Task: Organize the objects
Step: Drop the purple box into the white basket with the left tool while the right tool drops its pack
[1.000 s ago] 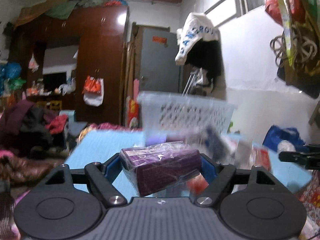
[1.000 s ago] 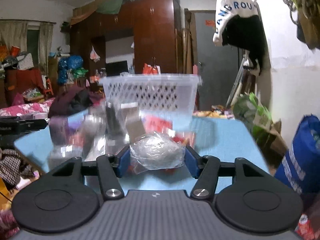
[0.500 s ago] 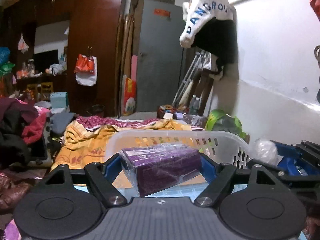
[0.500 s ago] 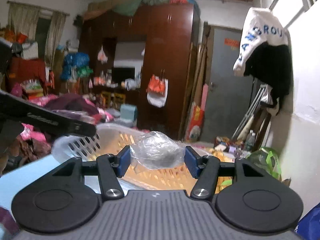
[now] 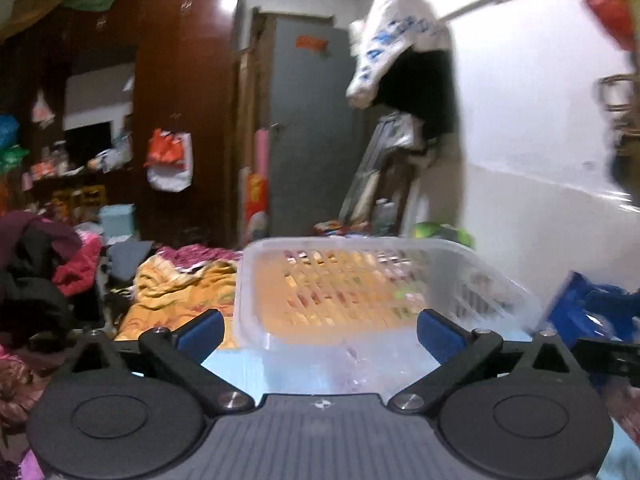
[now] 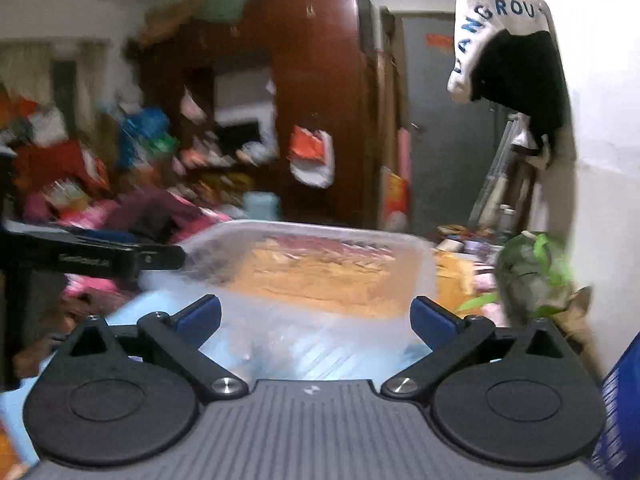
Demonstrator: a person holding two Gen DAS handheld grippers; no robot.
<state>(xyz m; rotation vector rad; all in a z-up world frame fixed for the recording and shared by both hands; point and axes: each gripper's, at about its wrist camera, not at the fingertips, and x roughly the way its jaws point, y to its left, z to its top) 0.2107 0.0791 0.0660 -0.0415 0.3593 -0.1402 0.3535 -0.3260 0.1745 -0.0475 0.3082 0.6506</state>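
So the bench (image 5: 248, 368) has a light blue top, and only a slice of it shows in each wrist view. Sitting right on it is a translucent white plastic basket (image 5: 496, 288) with slotted walls; orange fabric shows through them. From the right wrist view the same basket (image 6: 420, 264) takes up most of the blue surface (image 6: 132, 308) that shows. Everything's pretty blurry, so I can't make out what's inside the basket.
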